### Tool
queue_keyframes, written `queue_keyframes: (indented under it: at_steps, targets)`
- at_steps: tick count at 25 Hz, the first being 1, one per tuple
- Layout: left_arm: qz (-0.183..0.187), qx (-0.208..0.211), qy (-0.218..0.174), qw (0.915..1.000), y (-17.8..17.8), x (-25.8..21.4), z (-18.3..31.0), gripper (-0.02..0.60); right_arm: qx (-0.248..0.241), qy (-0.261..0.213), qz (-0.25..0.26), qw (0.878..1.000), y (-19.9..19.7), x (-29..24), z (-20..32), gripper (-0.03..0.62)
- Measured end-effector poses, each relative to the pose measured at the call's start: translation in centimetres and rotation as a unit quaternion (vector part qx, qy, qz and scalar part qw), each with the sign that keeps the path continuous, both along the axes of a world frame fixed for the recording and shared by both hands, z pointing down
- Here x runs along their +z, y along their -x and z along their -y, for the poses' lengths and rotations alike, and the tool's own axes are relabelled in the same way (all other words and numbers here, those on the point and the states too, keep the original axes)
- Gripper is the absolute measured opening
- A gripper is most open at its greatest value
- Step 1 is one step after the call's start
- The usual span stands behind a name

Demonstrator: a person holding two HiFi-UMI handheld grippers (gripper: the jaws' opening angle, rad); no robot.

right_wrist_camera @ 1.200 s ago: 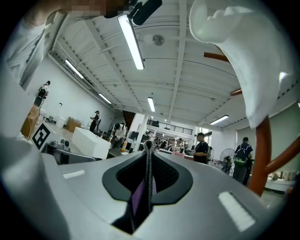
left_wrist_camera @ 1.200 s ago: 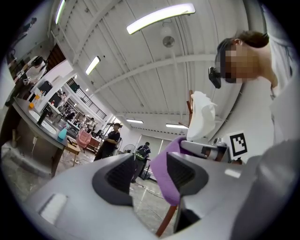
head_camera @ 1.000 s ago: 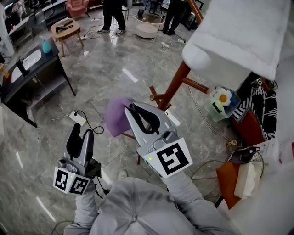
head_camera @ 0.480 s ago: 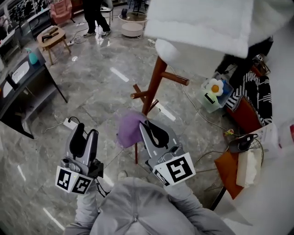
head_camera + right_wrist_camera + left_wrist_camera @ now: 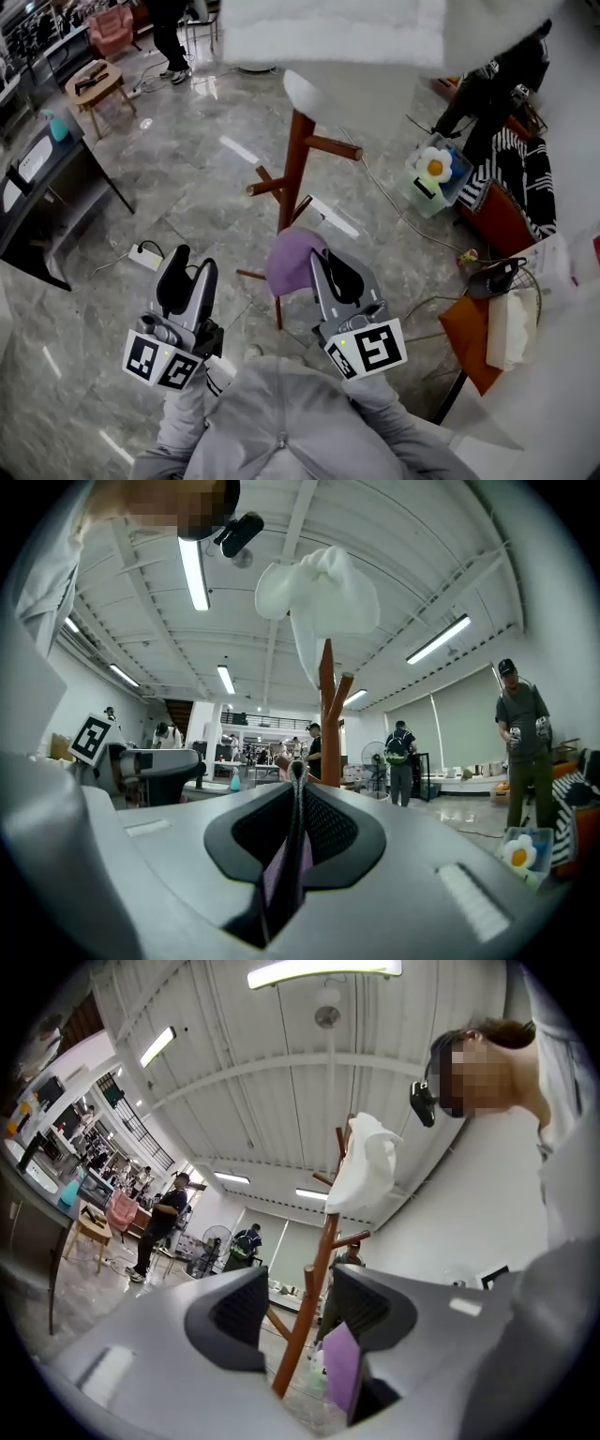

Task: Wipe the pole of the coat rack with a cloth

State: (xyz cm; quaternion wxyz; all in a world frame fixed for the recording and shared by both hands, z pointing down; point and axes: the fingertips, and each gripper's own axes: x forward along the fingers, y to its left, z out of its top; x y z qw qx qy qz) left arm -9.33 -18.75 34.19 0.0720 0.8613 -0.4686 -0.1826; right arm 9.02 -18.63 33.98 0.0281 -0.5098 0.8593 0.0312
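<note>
Grey polished marble floor (image 5: 206, 178) runs through an open workshop hall, with a dark desk (image 5: 56, 178) and a small wooden table (image 5: 94, 84) at the far left and a white power strip (image 5: 145, 255) lying on the tiles.

We note the reddish-brown wooden coat rack pole (image 5: 293, 173) standing upright near the middle of the head view, with short pegs branching from it. A white fluffy garment (image 5: 328, 28) is draped over its top and hides the upper part.

We find the right gripper (image 5: 323, 261) with its jaws pressed together on a purple cloth (image 5: 289, 262). Its own view confirms this: the cloth (image 5: 281, 869) is pinched in the narrow seam between the jaws of the right gripper (image 5: 298, 780). The pole (image 5: 327, 714) and the white garment (image 5: 319, 597) rise directly beyond. In the head view the bunched cloth overlaps the lower run of the pole, below the pegs. We cannot confirm contact between them.

We find the left gripper (image 5: 192, 261) held to the left of the pole, apart from it. In its own view the jaws of the left gripper (image 5: 298, 1309) stand spread with nothing gripped. The pole (image 5: 312, 1297) shows through the gap at a distance, and the purple cloth (image 5: 342, 1368) shows beside it.
</note>
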Motion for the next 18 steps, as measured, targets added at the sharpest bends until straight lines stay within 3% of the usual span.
queue_keyframes:
  at_steps: [18]
  targets:
    - [0.009, 0.002, -0.005, 0.9999, -1.3, -0.6, -0.1, 0.233, 0.067, -0.021, 0.009, 0.997, -5.1, -1.2, 0.5, 0.031]
